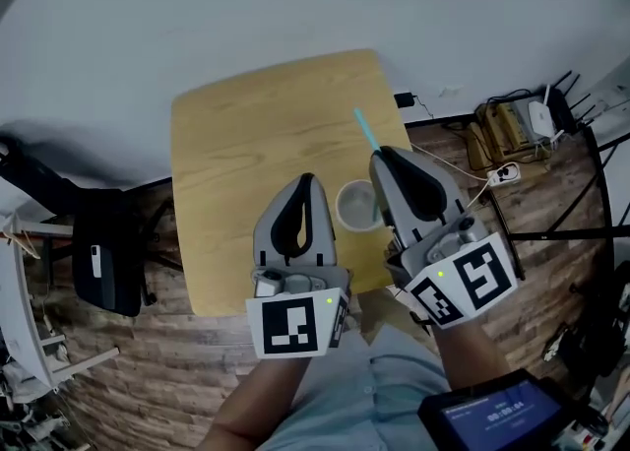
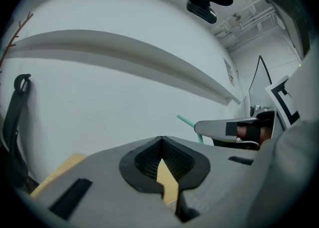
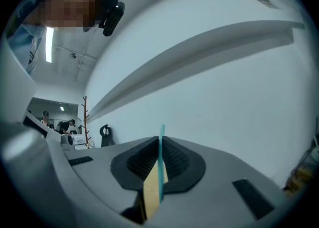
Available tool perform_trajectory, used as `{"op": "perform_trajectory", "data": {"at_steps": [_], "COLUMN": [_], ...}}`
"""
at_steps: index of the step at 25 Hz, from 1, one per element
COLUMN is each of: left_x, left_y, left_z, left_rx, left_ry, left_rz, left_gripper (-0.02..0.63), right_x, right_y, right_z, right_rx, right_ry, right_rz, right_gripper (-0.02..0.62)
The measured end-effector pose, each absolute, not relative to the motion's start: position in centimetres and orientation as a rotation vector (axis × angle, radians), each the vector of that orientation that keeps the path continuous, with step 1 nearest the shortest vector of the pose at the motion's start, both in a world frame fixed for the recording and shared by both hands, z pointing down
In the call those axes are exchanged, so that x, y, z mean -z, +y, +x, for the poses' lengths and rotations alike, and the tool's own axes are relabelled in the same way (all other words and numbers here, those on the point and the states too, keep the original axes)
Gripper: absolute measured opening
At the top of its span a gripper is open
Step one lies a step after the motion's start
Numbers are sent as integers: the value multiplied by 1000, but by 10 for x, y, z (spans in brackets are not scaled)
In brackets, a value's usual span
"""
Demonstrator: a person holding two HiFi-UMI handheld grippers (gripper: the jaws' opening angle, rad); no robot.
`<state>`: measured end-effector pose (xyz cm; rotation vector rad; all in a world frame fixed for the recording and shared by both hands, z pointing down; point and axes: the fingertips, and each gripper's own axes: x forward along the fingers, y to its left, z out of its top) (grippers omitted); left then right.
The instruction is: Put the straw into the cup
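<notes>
At centre-left, our left gripper (image 1: 304, 181) hovered with its jaws pressed together on nothing, over the wooden table (image 1: 236, 134). Open tabletop stretched to the far edge. The cup (image 1: 356, 205) stood by the near right edge. Beside it, our right gripper (image 1: 380, 154) pinched the straw (image 1: 365, 128). Plank floor (image 1: 177, 370) lay around.

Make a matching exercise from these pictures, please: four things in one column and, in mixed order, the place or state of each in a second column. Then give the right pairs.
Things
1. straw
2. cup
3. left gripper
4. table

Place or state
a. jaws together, nothing between them
b. light wood, carries the cup
c. clamped in the jaws of the right gripper
d. stands between the two grippers

Pairs: 1-c, 2-d, 3-a, 4-b
</notes>
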<state>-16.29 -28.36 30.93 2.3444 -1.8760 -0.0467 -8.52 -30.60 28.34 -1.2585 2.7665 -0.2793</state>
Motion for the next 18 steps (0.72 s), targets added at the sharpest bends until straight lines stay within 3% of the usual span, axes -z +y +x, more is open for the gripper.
{"op": "perform_trajectory", "data": {"at_steps": [18], "left_x": [-419], "left_y": [-310], "left_z": [-152], "left_rx": [-118], "left_ry": [-1757], "left_rz": [2197], "left_gripper": [-2], "right_x": [-404], "right_y": [-330], "right_z": [-89], "right_rx": [582], "right_ry": [2833], "right_rz": [-1252], "right_gripper": [21]}}
